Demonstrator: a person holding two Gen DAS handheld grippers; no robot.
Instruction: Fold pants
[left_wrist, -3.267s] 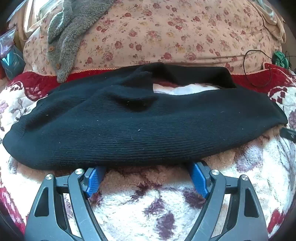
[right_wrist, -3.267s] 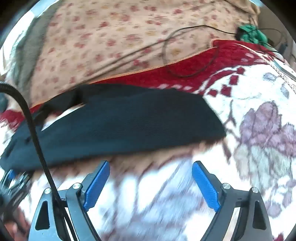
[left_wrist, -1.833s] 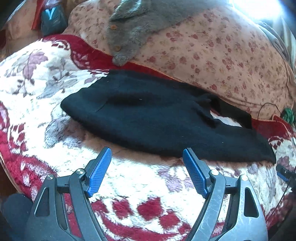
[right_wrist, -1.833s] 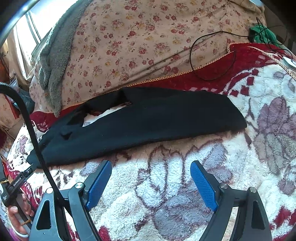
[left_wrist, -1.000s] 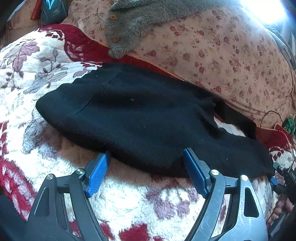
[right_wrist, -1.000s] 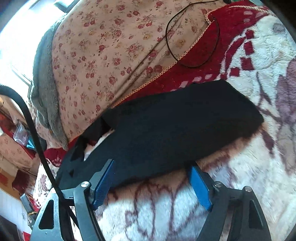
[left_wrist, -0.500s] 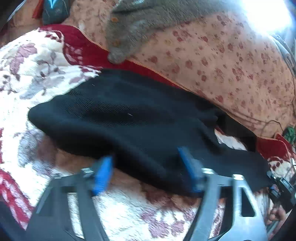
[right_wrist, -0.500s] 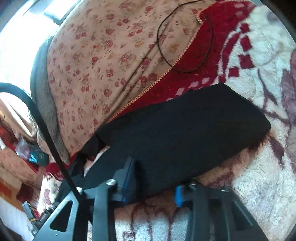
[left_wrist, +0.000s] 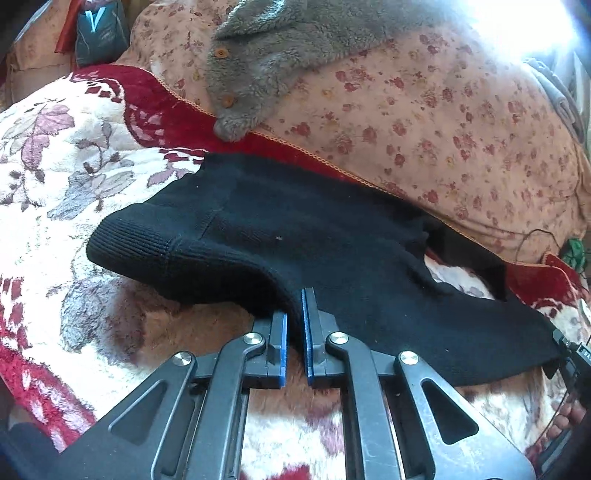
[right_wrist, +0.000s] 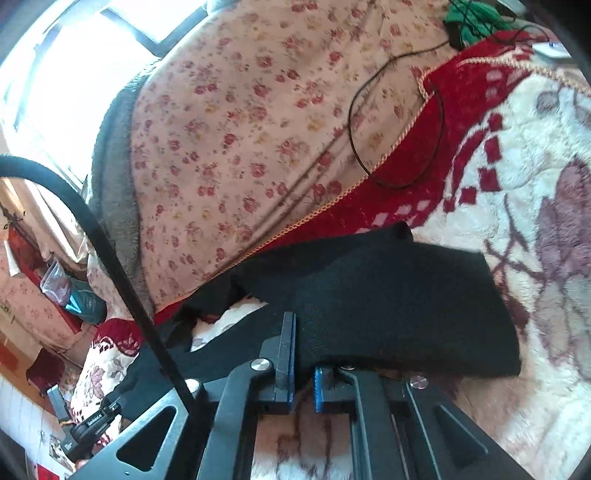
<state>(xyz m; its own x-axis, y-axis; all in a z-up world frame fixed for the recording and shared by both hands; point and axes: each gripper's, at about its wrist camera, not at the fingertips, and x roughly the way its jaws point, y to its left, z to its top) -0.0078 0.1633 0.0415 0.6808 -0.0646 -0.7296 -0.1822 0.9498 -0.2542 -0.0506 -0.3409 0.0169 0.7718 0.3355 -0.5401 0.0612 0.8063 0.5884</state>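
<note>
Pants (left_wrist: 332, 236): near edge pinched between jaws of left gripper (left_wrist: 294, 325) and right gripper (right_wrist: 303, 360).

black linkage grippers (left_wrist: 294, 328), blue pads (right_wrist: 291, 354), silver screws, black cable (right_wrist: 110, 258).

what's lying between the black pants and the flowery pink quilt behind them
In the left wrist view, a strip of the red-bordered blanket shows between the black pants and the floral quilt.
</note>
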